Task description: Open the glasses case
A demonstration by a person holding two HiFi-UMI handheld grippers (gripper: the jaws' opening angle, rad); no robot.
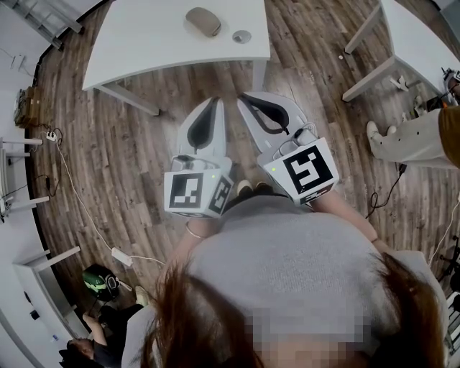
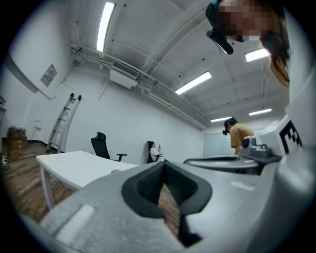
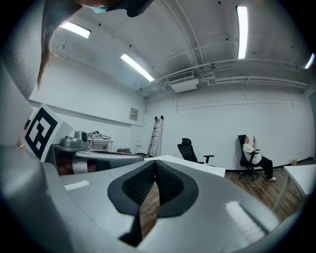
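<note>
In the head view a beige oval glasses case [image 1: 203, 21] lies shut on the white table [image 1: 144, 43] at the top, with a small round grey object [image 1: 242, 36] beside it. My left gripper [image 1: 214, 101] and right gripper [image 1: 244, 96] hang side by side over the wood floor, short of the table's near edge, their tips pointing toward it. Both are shut with nothing between the jaws. In the left gripper view its black pads [image 2: 150, 185] meet at the tip. The right gripper's pads [image 3: 170, 184] are likewise closed together.
A second white table [image 1: 420, 36] stands at the upper right, and a person [image 1: 410, 136] stands beside it. A power strip [image 1: 121, 256] and cable lie on the floor at left. An office chair [image 2: 101, 146] and a ladder [image 2: 64, 123] stand by the far wall.
</note>
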